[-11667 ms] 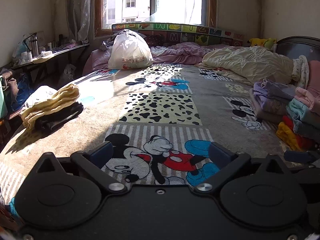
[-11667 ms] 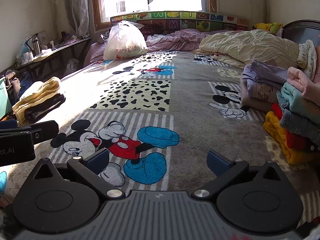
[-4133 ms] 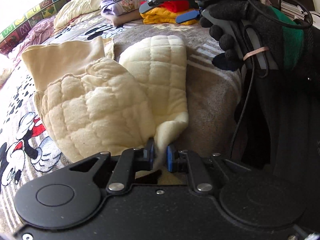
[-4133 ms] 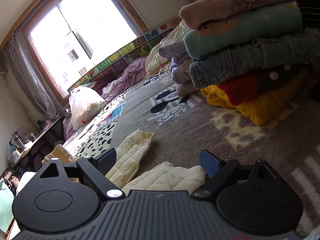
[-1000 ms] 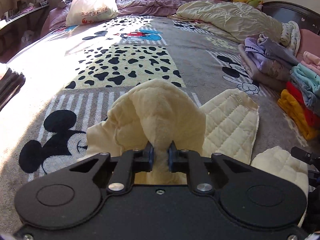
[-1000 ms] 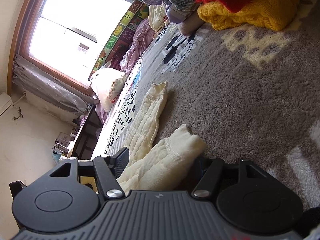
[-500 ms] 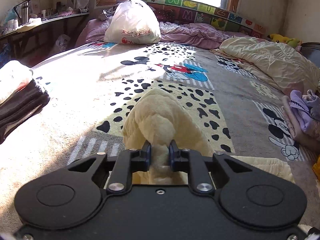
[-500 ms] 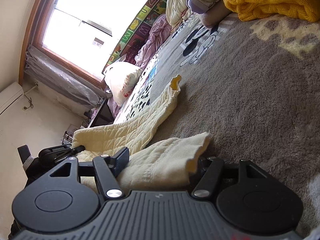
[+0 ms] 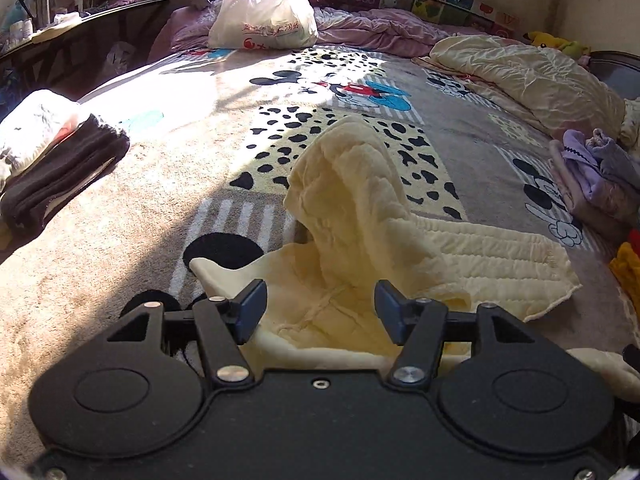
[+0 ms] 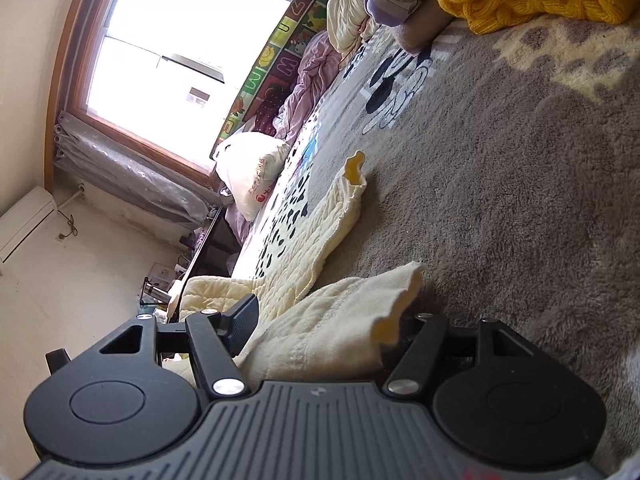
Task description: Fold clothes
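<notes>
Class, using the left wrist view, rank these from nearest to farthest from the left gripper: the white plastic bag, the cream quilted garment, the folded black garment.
1. Cream quilted garment, between the left gripper's open fingers.
2. Folded black garment, far left.
3. White plastic bag, at the bed's far end.

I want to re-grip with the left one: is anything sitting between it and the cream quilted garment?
Nothing visible does. The left hand-held gripper is open directly over the cream quilted garment, with cloth already between its fingers. The black folded pile lies well off to the left.
</notes>
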Demonstrator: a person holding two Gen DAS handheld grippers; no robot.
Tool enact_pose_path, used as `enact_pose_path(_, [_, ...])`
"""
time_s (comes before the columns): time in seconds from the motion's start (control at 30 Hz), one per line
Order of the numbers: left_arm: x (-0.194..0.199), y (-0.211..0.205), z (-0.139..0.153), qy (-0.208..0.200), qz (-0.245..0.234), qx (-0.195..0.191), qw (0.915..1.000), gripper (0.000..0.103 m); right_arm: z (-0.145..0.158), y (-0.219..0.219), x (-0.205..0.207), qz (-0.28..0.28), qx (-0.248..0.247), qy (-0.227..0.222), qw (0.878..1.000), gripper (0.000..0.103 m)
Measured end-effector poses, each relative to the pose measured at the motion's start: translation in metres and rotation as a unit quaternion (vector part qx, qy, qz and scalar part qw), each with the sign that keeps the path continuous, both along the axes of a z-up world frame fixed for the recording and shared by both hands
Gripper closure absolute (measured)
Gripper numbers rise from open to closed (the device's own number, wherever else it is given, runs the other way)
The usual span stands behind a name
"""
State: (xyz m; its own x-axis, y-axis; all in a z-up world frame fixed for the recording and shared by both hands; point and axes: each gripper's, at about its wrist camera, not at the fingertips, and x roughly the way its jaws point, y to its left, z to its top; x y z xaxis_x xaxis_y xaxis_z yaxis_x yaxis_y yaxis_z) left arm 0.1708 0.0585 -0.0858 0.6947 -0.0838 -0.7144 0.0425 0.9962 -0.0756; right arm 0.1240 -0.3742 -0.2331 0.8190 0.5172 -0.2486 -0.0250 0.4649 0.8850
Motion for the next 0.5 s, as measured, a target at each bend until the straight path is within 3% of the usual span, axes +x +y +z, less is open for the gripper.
enact_pose_path(0.1, [-0.015, 0.002, -0.010, 0.020, -0.022, 0.020, 0.9994, 0.046, 0.001, 0.000, -0.002, 0.008, 0.009, -0.005, 1.000, 0.042])
enact_pose_path(0.23, [-0.040, 0.005, -0.028, 0.048, -0.051, 0.059, 0.9958, 0.050, 0.005, 0.004, -0.007, 0.025, 0.011, -0.017, 0.999, 0.060])
enact_pose_path(0.37, [-0.069, 0.005, -0.052, 0.072, -0.073, 0.093, 0.9904, 0.051, 0.014, 0.008, -0.017, 0.039, 0.002, -0.017, 0.999, 0.061])
enact_pose_path(0.5, [-0.088, 0.013, -0.065, 0.074, -0.062, 0.062, 0.9934, 0.051, 0.013, 0.013, -0.027, 0.078, -0.008, 0.029, 0.996, 0.061])
